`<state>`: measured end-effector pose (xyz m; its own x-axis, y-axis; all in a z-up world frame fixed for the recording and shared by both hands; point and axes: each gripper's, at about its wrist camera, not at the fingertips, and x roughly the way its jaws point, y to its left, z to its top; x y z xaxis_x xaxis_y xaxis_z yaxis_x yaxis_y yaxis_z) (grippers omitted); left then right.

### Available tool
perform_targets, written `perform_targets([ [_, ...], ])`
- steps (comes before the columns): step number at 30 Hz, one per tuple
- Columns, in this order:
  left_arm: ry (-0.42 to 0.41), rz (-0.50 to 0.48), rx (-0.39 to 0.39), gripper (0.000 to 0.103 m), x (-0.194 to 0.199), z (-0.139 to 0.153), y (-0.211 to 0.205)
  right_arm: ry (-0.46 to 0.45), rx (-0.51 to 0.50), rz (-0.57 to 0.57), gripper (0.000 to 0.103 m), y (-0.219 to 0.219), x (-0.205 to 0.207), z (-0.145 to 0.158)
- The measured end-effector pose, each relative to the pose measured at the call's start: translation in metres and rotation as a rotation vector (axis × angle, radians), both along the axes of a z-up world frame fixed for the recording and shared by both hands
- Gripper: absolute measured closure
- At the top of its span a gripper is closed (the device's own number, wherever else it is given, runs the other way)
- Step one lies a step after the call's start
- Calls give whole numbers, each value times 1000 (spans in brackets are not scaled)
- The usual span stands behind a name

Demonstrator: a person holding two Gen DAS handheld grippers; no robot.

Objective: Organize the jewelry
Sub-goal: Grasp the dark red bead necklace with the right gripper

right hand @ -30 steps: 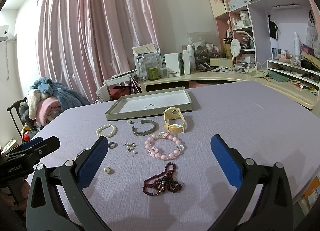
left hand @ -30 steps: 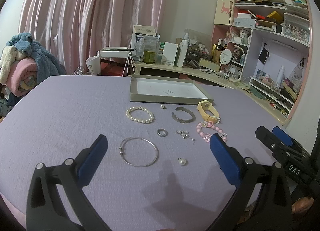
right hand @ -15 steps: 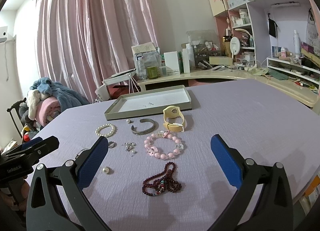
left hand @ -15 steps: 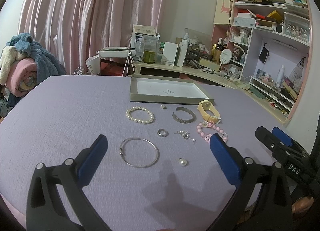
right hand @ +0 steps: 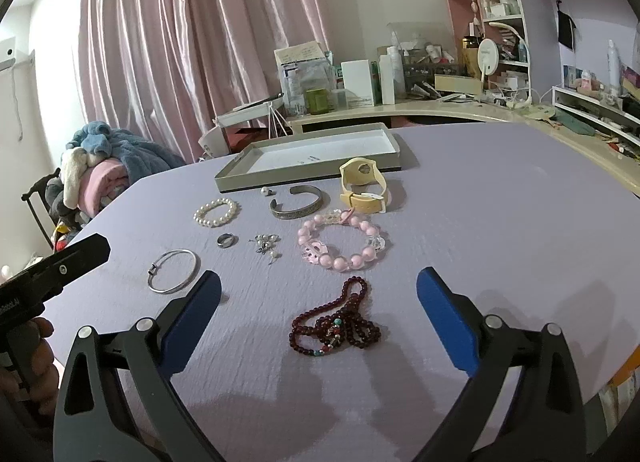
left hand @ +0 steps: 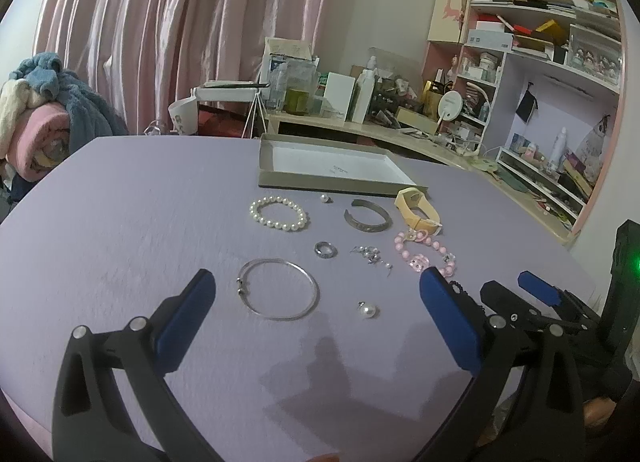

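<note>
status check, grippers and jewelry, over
Left gripper open, right gripper open, both empty. Jewelry loose on purple cloth; tray unfilled. Red bead strand between right fingers. Path clear.

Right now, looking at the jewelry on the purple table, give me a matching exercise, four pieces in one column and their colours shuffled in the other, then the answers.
Column one:
1. beaded bracelet left of the cuff
2. chunky bead bracelet
3. bead strand nearest the right gripper
4. watch-style band by the tray

Column two:
A. dark red
B. pale yellow
C. white pearl
D. pink

Pairs: 1-C, 2-D, 3-A, 4-B
</note>
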<state>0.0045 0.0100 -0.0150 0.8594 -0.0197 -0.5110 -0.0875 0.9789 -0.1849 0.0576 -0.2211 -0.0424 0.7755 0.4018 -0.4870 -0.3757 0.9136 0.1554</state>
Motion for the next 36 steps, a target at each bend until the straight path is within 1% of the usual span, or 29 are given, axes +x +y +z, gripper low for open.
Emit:
perform_targets([
  [5, 19, 17, -2, 2, 3, 0, 2, 26, -6, -13, 3, 1, 1, 1],
  [10, 48, 31, -3, 2, 6, 5, 3, 129, -36, -23, 4, 0, 20, -6],
  [11, 57, 34, -4, 2, 7, 5, 3, 153, -48, -19, 6, 2, 22, -8],
  [13, 80, 36, -14, 2, 8, 5, 5, 193, -72, -5, 14, 5, 26, -13],
  [17, 110, 35, -29, 2, 8, 4, 6, 266, -130, -3, 21, 9, 33, -25],
  [19, 124, 37, -28, 2, 8, 4, 5, 285, -153, -13, 24, 9, 36, -29],
  [21, 137, 42, -26, 2, 9, 3, 4, 268, -182, -14, 26, 11, 33, -30],
  [23, 156, 52, -31, 2, 10, 1, 6, 254, -217, -14, 32, 14, 31, -30],
  [24, 164, 58, -36, 2, 12, 1, 8, 247, -224, -5, 41, 15, 30, -30],
  [25, 170, 63, -44, 2, 13, 1, 9, 247, -223, 3, 55, 15, 30, -29],
  [26, 174, 66, -51, 2, 15, 1, 11, 247, -230, 6, 64, 15, 30, -28],
  [27, 180, 70, -60, 2, 16, 1, 13, 245, -249, -5, 83, 15, 30, -27],
  [28, 188, 75, -72, 2, 19, 1, 15, 254, -239, -2, 90, 12, 31, -27],
  [32, 215, 90, -80, 2, 28, 0, 18, 291, -223, 12, 92, 6, 40, -23],
  [36, 251, 108, -64, 2, 40, -3, 21, 253, -160, 7, 94, -8, 45, 1],
])
